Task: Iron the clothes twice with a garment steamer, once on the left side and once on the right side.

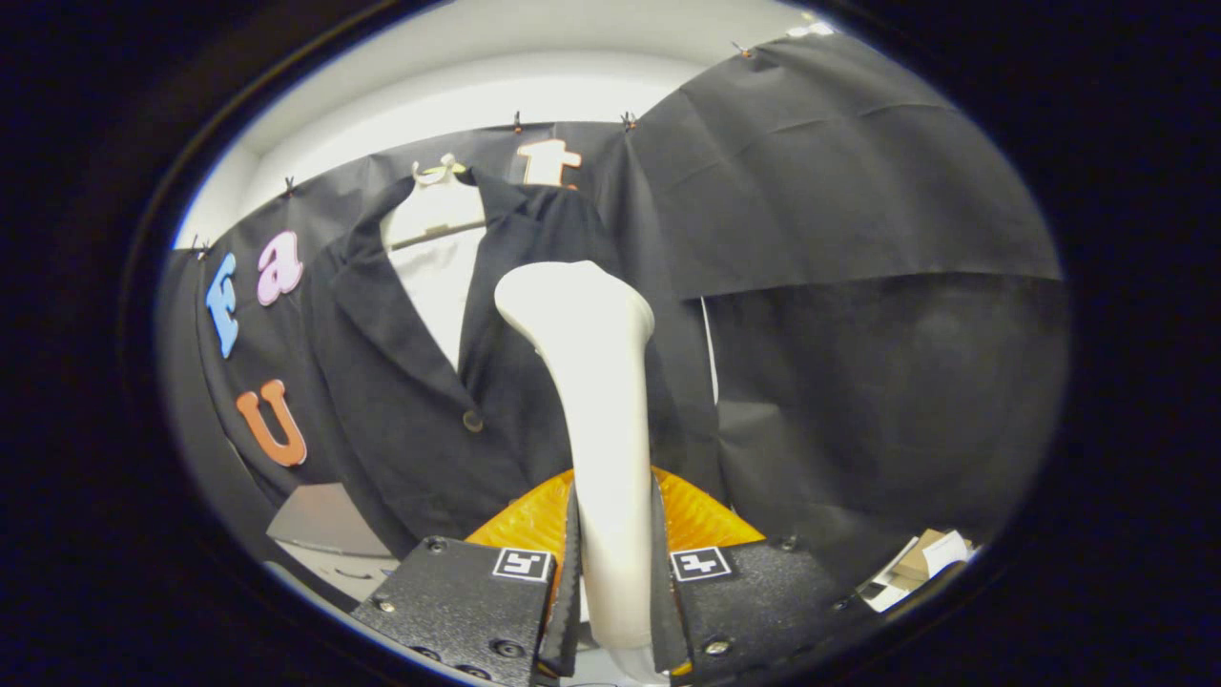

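Note:
A white garment steamer [596, 401] stands upright between my fingers, its handle clamped by both pads and its wide head up by the jacket's right chest. My gripper [615, 563] is shut on that handle. Just beyond hangs a dark jacket [410, 382] on a white hanger [439, 215], open at the collar over a white shirt [441, 286], with one button [472, 421] at the front closure. The steamer head sits at the jacket's right front panel; I cannot tell whether it touches the cloth. The steamer hides part of that panel.
Black cloth [858, 286] forms the booth wall behind and right of the jacket. A grey box or board [320, 520] lies low beside the jacket's left hem. Cardboard and paper scraps [920, 563] lie low on the right.

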Available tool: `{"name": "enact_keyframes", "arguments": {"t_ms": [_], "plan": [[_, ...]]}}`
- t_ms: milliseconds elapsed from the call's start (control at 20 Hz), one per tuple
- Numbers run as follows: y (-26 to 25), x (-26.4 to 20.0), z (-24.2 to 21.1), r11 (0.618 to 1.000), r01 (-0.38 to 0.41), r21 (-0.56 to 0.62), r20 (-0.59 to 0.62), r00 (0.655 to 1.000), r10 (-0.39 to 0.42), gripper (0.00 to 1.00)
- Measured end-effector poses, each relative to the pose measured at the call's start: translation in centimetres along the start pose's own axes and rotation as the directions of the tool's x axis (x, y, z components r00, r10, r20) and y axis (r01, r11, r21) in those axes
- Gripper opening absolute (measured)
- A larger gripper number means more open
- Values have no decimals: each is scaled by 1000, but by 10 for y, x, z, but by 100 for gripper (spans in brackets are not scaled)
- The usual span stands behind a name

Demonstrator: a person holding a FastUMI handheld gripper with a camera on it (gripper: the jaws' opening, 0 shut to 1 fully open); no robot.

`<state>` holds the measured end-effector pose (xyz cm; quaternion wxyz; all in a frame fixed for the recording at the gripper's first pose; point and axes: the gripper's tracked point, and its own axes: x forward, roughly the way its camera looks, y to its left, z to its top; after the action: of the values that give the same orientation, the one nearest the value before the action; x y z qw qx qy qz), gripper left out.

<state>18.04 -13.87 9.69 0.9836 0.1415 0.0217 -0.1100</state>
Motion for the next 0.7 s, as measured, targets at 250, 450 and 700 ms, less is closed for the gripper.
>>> {"name": "enact_keyframes", "arguments": {"t_ms": [250, 450, 700], "plan": [[24, 37, 74, 999, -39, -2, 78, 996, 39, 32], [44, 69, 104, 998, -53, -27, 92, 994, 56, 32], [54, 98, 91, 998, -48, -51, 53, 997, 51, 32]]}}
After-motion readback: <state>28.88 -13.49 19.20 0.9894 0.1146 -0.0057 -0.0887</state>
